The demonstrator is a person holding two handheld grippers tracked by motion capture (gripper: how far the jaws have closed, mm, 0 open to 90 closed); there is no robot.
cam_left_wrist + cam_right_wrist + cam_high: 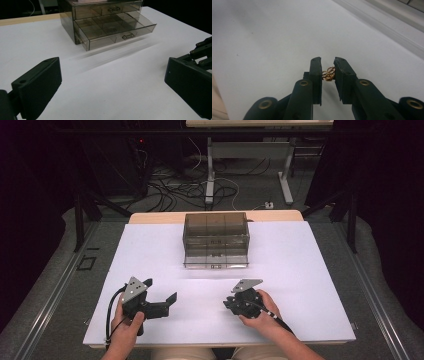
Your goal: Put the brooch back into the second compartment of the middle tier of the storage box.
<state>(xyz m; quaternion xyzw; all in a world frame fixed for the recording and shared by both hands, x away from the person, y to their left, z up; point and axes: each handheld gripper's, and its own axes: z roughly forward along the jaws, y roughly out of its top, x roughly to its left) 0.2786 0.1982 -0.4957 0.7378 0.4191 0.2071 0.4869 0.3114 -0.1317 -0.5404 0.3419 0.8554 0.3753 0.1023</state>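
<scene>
A smoky see-through drawer box [216, 227] stands at the back middle of the white table [300, 285]. Its bottom drawer [216, 257] is pulled out, and the left gripper view shows that drawer [115, 28] split into several compartments. My left gripper [161, 291] rests at the front left, open wide, with nothing between its jaws [112, 82]. At the front right, my right gripper [226, 303] points left. In the right gripper view it [327, 62] is shut on a small gold twisted ornament [328, 73], held just above the table.
White table surface lies between the grippers and the drawer box. A wooden strip [155, 216] runs along the table's far edge. Beyond it, cables [175, 190] and the legs of another table [210, 175] are on the floor.
</scene>
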